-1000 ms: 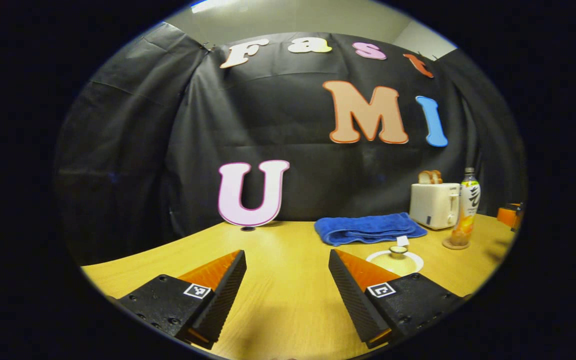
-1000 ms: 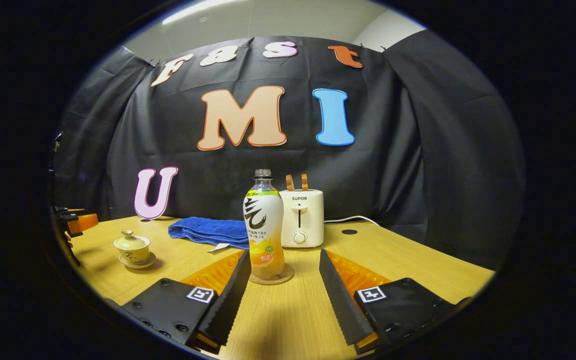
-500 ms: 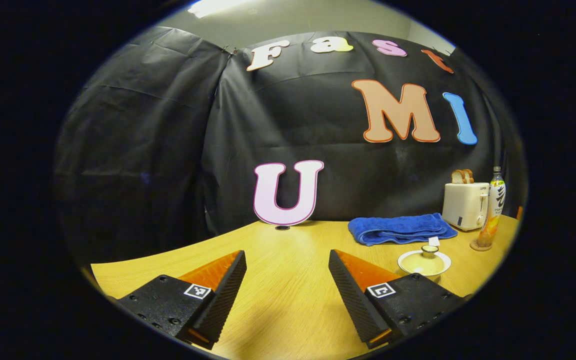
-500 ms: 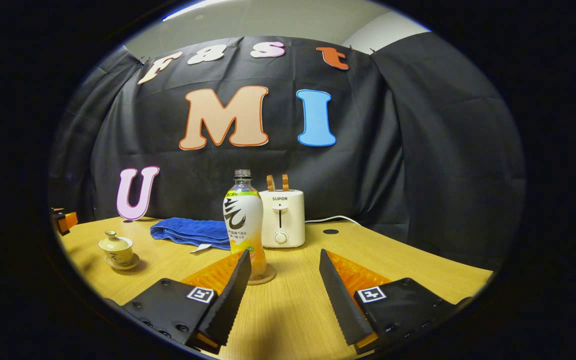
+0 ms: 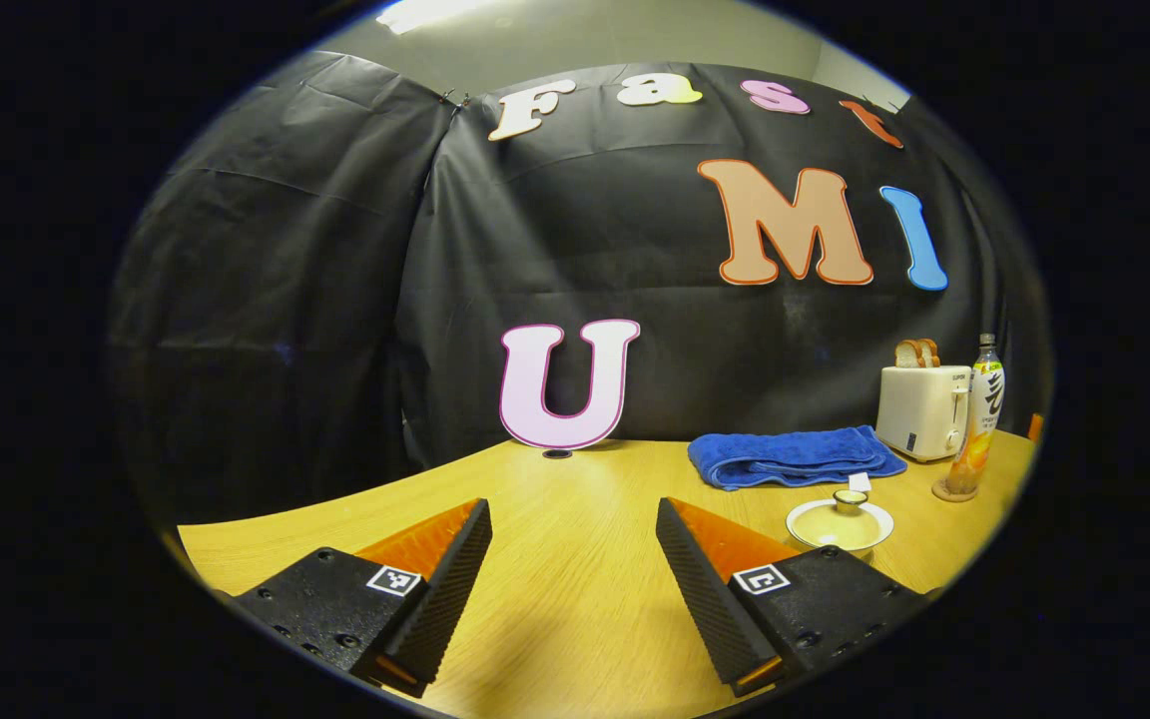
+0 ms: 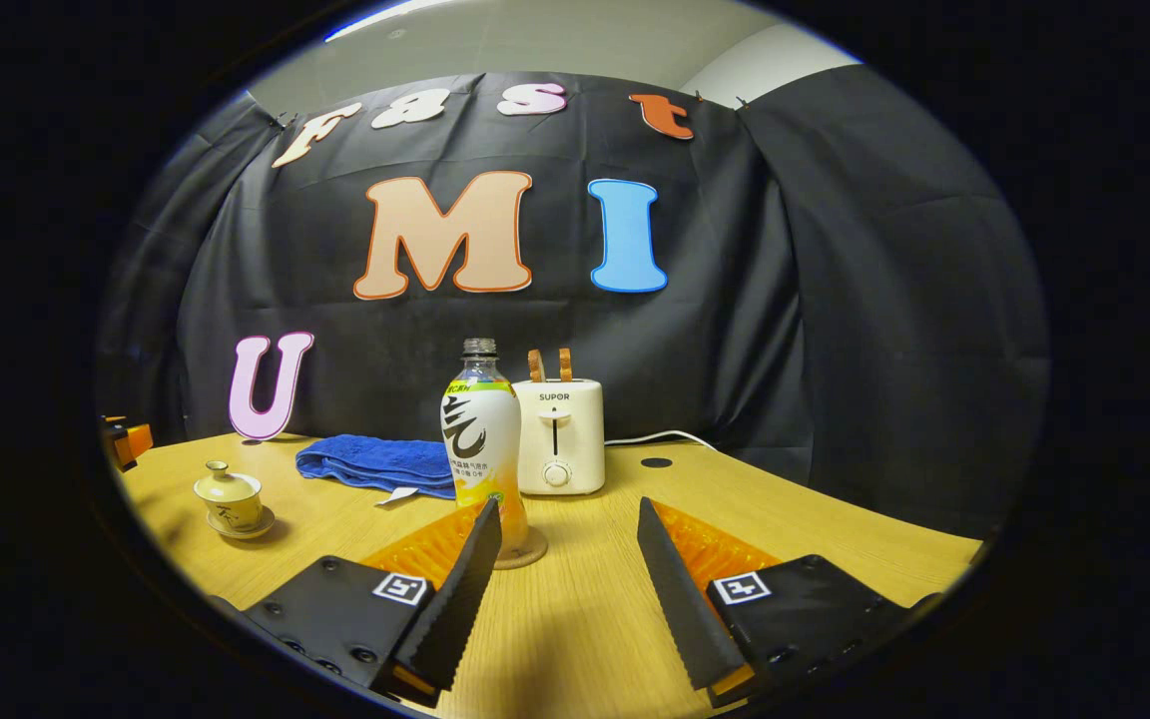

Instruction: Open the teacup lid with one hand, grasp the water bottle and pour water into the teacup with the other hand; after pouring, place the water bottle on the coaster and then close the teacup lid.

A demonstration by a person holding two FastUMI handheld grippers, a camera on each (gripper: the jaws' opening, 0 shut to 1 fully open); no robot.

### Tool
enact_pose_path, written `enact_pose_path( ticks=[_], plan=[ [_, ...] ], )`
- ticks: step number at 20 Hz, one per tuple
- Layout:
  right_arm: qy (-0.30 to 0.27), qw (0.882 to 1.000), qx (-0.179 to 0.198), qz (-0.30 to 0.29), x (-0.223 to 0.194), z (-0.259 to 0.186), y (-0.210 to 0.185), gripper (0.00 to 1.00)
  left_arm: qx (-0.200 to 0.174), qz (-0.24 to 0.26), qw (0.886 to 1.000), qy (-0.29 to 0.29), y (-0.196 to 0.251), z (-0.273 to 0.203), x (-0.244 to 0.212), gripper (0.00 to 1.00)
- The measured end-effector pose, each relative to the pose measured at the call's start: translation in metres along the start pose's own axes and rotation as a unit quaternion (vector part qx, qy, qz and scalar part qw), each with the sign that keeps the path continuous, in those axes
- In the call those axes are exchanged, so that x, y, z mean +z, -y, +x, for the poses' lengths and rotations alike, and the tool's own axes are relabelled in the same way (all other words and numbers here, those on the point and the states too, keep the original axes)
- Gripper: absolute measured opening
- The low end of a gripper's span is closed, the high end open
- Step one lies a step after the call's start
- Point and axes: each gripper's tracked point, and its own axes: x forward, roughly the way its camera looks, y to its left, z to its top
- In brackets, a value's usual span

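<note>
Both views shifted since a second ago: bottle sits left of centre for the right claw (image 6: 560, 579), teacup slid toward the right edge for the left claw (image 5: 572, 574). Both claws released, jaws wide, holding nothing, over bare worktop (image 5: 555, 499). Towel (image 6: 375, 464) lies behind, toaster (image 6: 559, 436) close behind the water bottle (image 6: 483, 439), which stands upright on its coaster (image 6: 525, 557). Teacup (image 6: 229, 496) on its saucer, lid (image 5: 840, 511) on, well apart from the bottle. Looks finished or not started; cannot tell. Risks: off-centre right approach clips the bottle and tips it; toaster crowds the far side. Small lid knob could slip a wide grip.
</note>
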Motion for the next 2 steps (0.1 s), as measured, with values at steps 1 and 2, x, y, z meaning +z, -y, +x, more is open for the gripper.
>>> enact_pose_path(
  ticks=[1, 2],
  plan=[
    [0.0, 1.0, 0.0, 0.0, 0.0006, 0.0, -0.0003, 0.88, 0.0, 0.001, 1.0, 0.001, -0.0003, 0.0003, 0.0005, 0.97],
    [0.0, 1.0, 0.0, 0.0, 0.0004, 0.0003, -0.0005, 0.85, 0.0, 0.001, 1.0, 0.002, 0.0001, -0.0004, 0.0008, 0.97]
  ],
)
